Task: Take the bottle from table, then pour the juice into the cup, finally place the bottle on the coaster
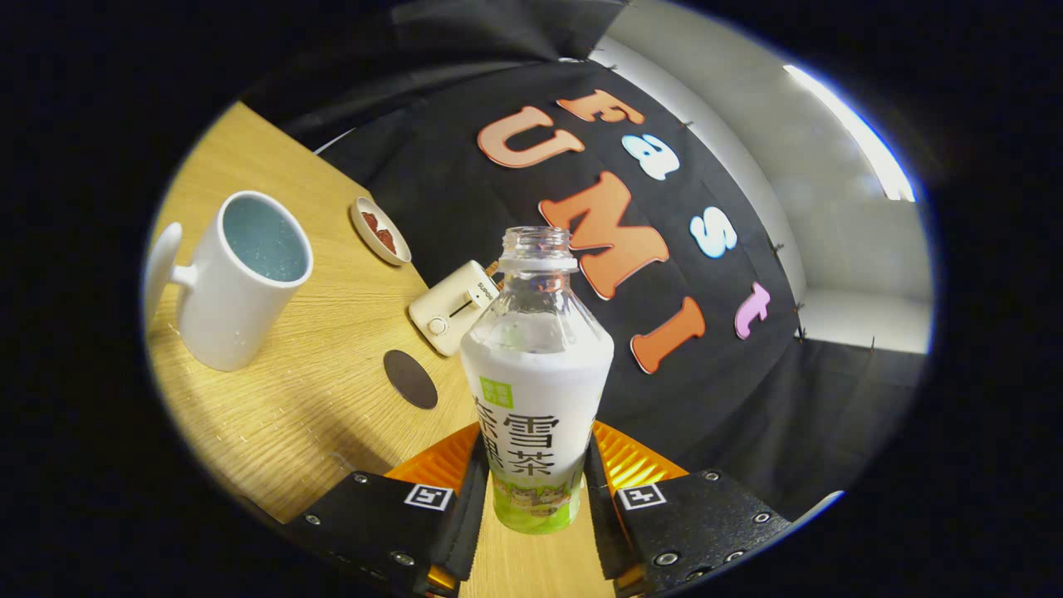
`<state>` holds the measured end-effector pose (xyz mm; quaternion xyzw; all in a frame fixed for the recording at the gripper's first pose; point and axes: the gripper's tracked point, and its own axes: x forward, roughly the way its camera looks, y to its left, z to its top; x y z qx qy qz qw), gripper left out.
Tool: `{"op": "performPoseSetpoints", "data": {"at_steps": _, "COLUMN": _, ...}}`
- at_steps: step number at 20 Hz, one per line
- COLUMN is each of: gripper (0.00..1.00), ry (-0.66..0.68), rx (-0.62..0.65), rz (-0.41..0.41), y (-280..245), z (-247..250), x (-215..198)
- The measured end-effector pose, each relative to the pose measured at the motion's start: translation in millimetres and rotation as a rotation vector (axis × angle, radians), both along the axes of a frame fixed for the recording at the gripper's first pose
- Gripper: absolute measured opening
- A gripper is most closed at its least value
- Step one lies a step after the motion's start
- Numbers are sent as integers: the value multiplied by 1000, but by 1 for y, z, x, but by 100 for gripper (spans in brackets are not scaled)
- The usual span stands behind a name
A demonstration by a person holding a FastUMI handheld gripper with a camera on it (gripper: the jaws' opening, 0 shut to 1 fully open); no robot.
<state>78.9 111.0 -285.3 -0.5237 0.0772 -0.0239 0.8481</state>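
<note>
Between the gripper [533, 490] fingers, clamped low on its label: uncapped clear plastic bottle [536, 374], light, squashy, slippery, beside the wooden tabletop's [315, 399] edge.

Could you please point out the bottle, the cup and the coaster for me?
bottle [531, 399]: gripper view, on its label, between the fingers.
cup [237, 282]: gripper view, on its outer wall.
coaster [410, 379]: gripper view, on its flat top.
</note>
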Motion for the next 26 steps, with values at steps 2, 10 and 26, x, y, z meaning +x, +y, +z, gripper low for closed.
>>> {"op": "performPoseSetpoints", "data": {"at_steps": 2, "gripper": 58, "ry": 0, "rx": -81, "rz": 42, "y": 3, "z": 5, "x": 1}}
{"op": "performPoseSetpoints", "data": {"at_steps": 10, "gripper": 57, "ry": -6, "rx": -307, "rz": 182, "y": 24, "z": 4, "x": 7}}
{"op": "performPoseSetpoints", "data": {"at_steps": 26, "gripper": 57, "ry": -50, "rx": -593, "rz": 308, "y": 47, "z": 9, "x": 21}}
